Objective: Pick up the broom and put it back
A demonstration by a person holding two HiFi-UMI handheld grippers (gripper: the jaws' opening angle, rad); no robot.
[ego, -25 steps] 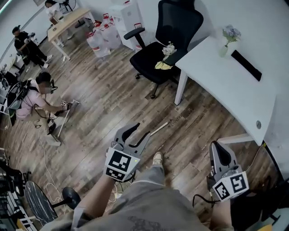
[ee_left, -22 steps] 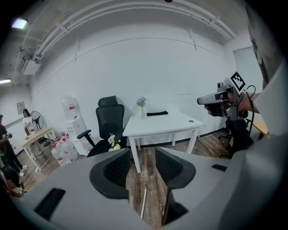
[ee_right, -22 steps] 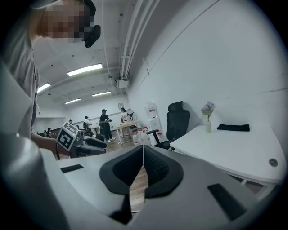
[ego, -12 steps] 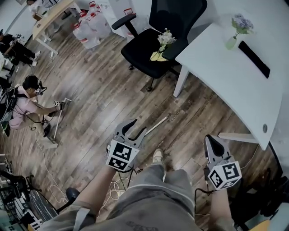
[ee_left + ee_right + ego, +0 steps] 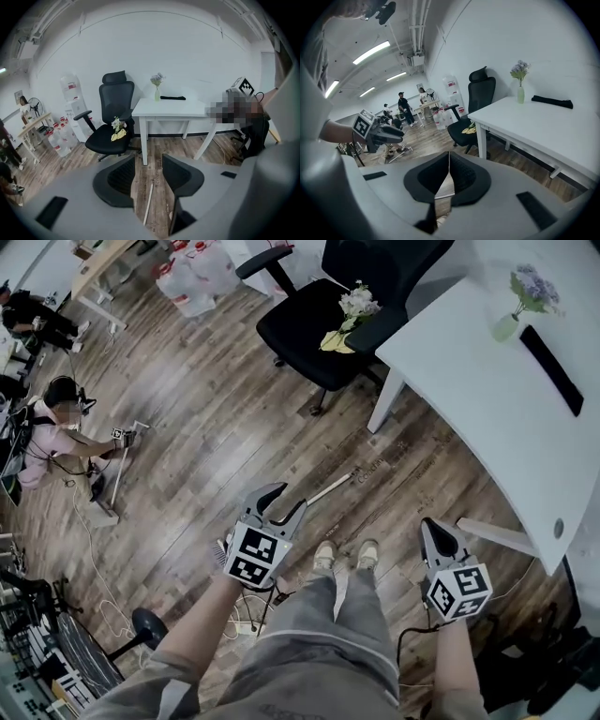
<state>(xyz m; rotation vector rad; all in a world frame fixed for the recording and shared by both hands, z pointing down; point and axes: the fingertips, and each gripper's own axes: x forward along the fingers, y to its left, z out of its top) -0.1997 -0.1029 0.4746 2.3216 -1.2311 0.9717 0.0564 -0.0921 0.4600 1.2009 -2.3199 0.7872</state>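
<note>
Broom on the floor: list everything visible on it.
Of the broom only the handle shows: a thin, straight, pale stick, maybe metal or plastic. It lies flat on the wood floor, diagonal in the head view, with its far end toward a leg of the white table. Its near end runs behind the left tool, so the head is hidden. In the left gripper view it lies beyond that tool's open jaws, not gripped. Only the floor seems to touch it.

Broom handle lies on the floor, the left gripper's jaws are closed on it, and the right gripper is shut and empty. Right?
Not the left gripper: its jaws stand apart, gripping nothing. The left gripper view shows the broom handle lying on the floor beyond them. The right gripper is shut and empty.
</note>
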